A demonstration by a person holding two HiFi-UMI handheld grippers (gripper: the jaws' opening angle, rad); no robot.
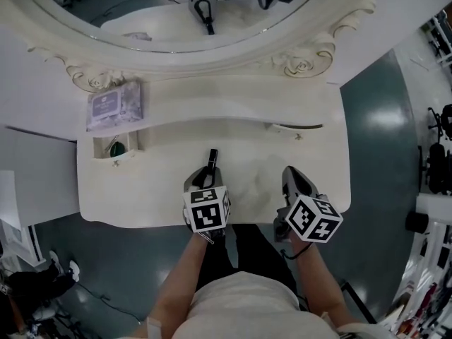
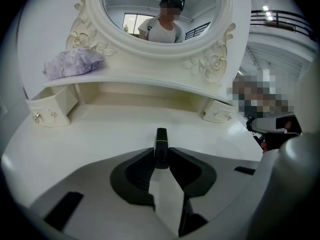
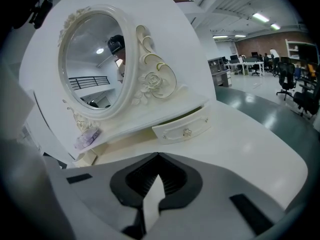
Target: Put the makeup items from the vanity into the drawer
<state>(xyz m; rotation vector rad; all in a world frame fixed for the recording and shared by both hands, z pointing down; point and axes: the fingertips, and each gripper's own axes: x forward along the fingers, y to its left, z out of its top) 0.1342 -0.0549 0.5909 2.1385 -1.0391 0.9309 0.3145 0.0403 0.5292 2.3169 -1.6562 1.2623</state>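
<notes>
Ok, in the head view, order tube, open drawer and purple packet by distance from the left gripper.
1. Tube, between the left gripper's jaws.
2. Open drawer, to the left.
3. Purple packet, on the shelf behind the drawer.

Straight below the oval mirror (image 2: 165,19), the left gripper (image 2: 161,153) pinches a black makeup tube (image 2: 161,138) with a thin gold band, while a lilac packet (image 2: 75,63) lies on the shelf at the mirror's lower left.

Two grippers (image 1: 210,171) (image 1: 290,175), two drawers (image 1: 99,149) (image 1: 296,128), one black tube (image 1: 212,155), one purple packet (image 1: 115,104), one mirror (image 1: 141,9)
</notes>
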